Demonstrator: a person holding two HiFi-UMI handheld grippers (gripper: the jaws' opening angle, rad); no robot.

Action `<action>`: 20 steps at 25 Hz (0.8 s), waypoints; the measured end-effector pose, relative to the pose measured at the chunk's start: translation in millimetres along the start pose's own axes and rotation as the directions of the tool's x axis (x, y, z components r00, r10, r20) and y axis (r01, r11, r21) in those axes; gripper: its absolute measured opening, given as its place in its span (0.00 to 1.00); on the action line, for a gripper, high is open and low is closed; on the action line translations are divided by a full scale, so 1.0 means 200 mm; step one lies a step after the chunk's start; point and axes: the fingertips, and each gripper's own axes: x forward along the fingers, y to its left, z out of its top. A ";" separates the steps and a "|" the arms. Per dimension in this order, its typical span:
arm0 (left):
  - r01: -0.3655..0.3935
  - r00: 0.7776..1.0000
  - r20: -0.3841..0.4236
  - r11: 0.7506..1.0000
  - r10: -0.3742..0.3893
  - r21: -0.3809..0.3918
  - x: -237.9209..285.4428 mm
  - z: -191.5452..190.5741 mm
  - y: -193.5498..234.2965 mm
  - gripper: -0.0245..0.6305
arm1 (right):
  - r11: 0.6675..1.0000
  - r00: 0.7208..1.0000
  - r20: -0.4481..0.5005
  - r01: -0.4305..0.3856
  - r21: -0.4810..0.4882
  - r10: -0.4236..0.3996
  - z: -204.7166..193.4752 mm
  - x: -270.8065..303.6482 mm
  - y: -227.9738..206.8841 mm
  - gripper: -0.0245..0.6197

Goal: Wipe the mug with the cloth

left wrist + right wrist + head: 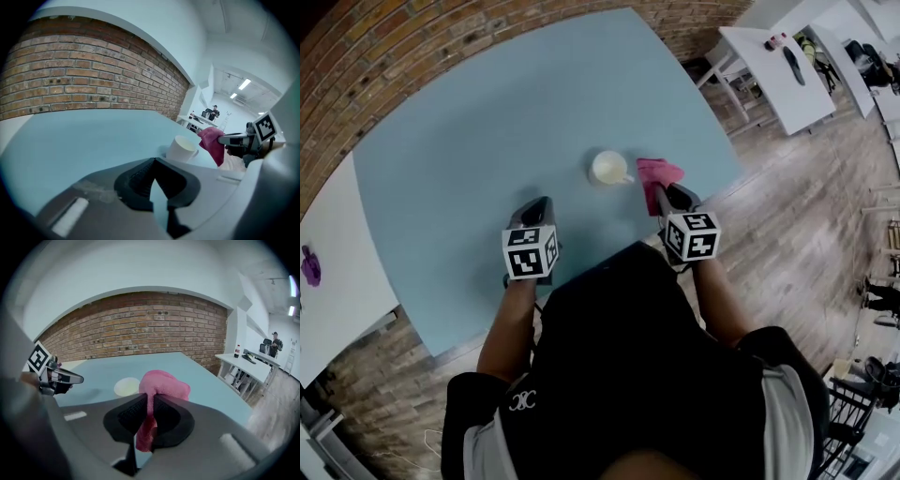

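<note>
The head view looks steeply down from above the person onto the blue worktop [487,141]. Each gripper view sits low and close over that worktop, facing the brick wall [93,70]. All three share the mug [609,167] and cloth [658,172]. The left gripper view catches the right gripper [221,139] at its right; the right gripper view catches the left gripper [79,378] at its left.

Quick count: one white mug [609,168], one pink cloth [657,172], and two grippers, the left gripper [540,202] and the right gripper [662,190]. Desk-wise I get three: one blue desk [469,131], plus a left white desk [337,234] and a far-right white desk [764,70]. There's also one small purple thing [310,265] sitting on the left one.
</note>
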 end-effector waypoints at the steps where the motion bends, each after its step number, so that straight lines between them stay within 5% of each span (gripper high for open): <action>1: 0.004 1.000 -0.003 1.000 -0.004 -0.002 0.01 0.00 -0.01 0.05 | 1.000 1.000 -0.009 -0.006 -0.009 0.006 -0.01 0.00 0.00 0.10; 12: 0.023 1.000 0.015 1.000 -0.023 -0.012 0.08 0.00 -0.07 0.05 | 0.999 0.998 -0.058 -0.006 -0.052 0.003 0.05 0.03 -0.08 0.10; 20: -0.061 0.998 0.032 0.996 0.063 -0.066 0.10 0.01 -0.03 0.05 | 0.988 0.997 -0.063 -0.062 -0.140 0.054 0.16 0.15 -0.17 0.10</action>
